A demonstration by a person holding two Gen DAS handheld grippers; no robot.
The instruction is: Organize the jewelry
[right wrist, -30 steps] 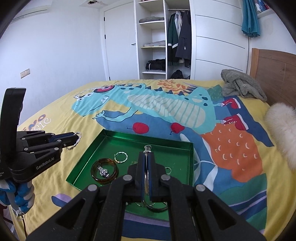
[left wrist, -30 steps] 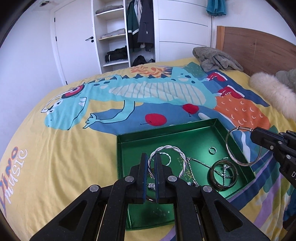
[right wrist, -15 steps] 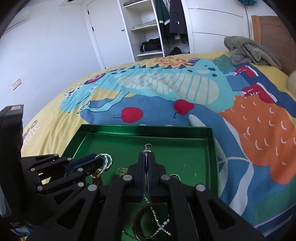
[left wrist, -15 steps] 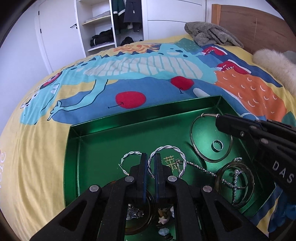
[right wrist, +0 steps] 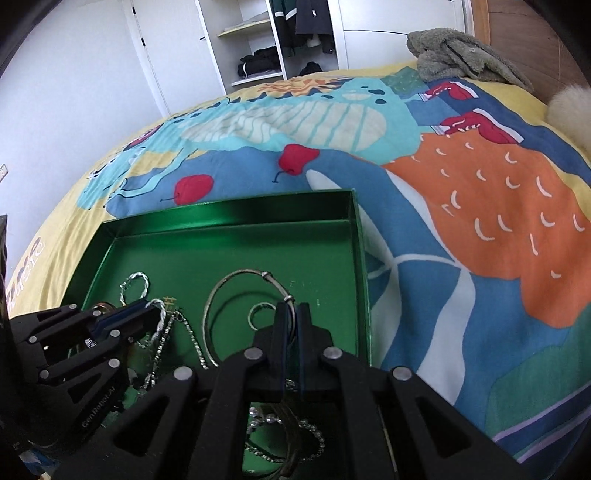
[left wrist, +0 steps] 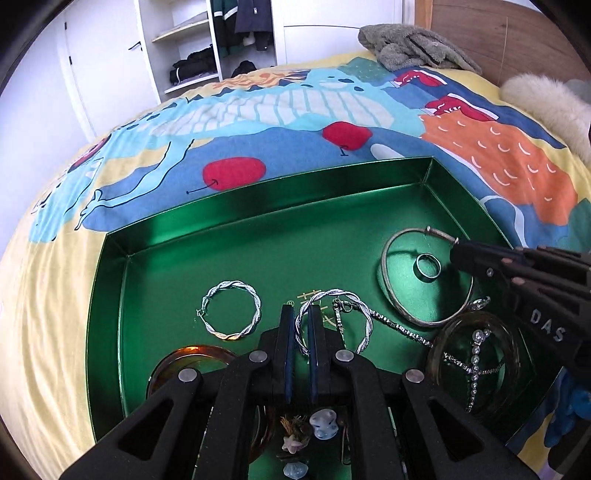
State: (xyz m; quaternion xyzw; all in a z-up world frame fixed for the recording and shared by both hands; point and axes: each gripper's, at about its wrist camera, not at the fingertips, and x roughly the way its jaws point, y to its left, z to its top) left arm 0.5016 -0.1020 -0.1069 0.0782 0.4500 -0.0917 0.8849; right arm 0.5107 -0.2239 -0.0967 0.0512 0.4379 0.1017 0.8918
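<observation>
A shallow, shiny green metal tray (left wrist: 229,236) lies on a bed whose yellow cover (right wrist: 480,206) carries a blue dinosaur print. Behind stand an open white wardrobe (left wrist: 221,40), a white door and a wooden headboard (left wrist: 517,33). The left claw (left wrist: 299,314) is clenched on a twisted silver hoop (left wrist: 332,317) low over the tray floor. The right claw (right wrist: 291,317) grips a thin silver bangle (right wrist: 236,314), which rings a small silver ring (left wrist: 427,264) in the tray's right part.

Right claw (right wrist: 291,314) clamped on silver bangle (right wrist: 225,291) over green tray (right wrist: 229,218), bedspread (right wrist: 461,206) beneath.
</observation>
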